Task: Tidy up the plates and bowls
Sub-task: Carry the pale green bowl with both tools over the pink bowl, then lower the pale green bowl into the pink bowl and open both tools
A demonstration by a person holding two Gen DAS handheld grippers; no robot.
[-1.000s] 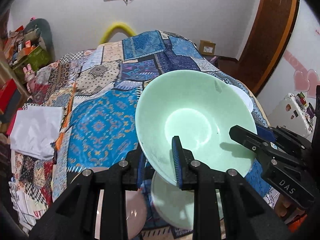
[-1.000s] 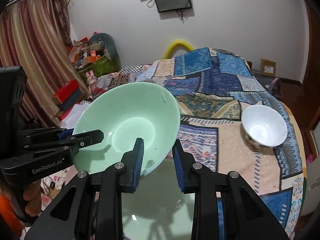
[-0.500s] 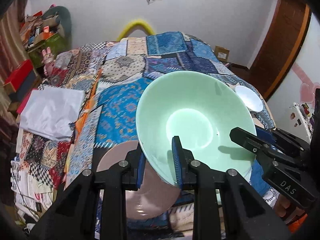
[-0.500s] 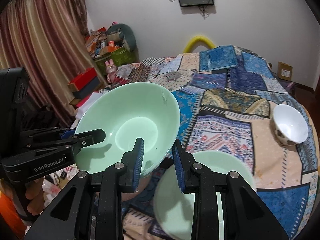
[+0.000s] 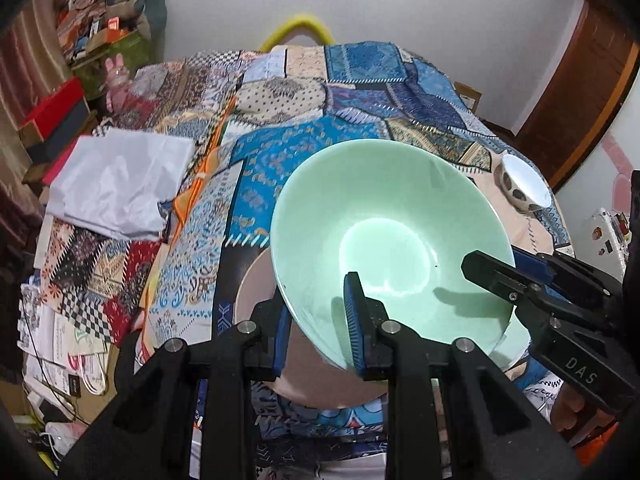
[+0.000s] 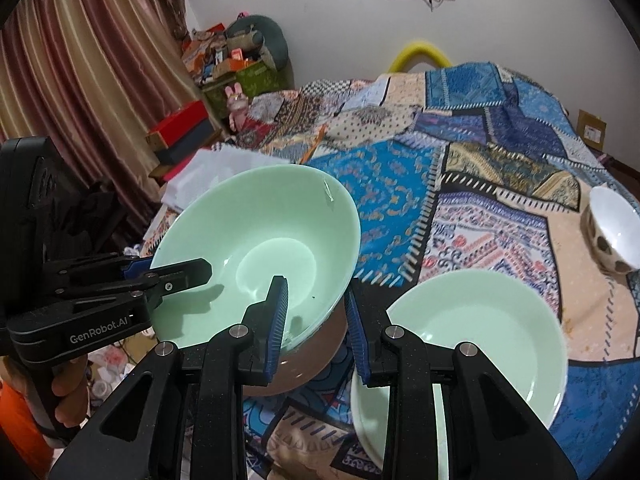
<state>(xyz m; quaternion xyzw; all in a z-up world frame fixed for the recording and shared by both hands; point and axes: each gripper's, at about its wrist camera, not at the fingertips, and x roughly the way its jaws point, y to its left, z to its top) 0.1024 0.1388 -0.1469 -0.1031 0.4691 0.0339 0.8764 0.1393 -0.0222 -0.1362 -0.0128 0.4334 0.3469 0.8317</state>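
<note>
The left tongs (image 5: 320,320) were clamped on the near rim of the green bowl (image 5: 384,240), one pad inside and one outside the wall. The right tongs (image 6: 316,316) were clamped on the same bowl at another stretch of its rim, again one pad on each side. The bowl hung tilted between the two grips, its opening turned toward the cameras, above the bed (image 6: 400,184) with its patchwork cover.

Directly under the green bowl lay a pink plate (image 5: 256,292), partly hidden by it. Just to the right of the bowl, in the right wrist view, sat a stack of green plates (image 6: 480,328). Farther right of the bowl, well apart, stood a small white bowl (image 6: 612,232) with dark spots on its outside. To the far left of the bowl a folded white cloth (image 5: 116,184) lay on the bed.

My reading is that the bowl was about to be set on the pink plate. Both grips were thin pinches on a smooth glazed rim, so the bowl could slip or swing if one hand sank quicker than the other. Landing tilted, its foot might strike the plate's edge and chip it. The soft bedding under the plate could let plate and bowl rock or slide once released. A drift to the right might knock the green plates.
</note>
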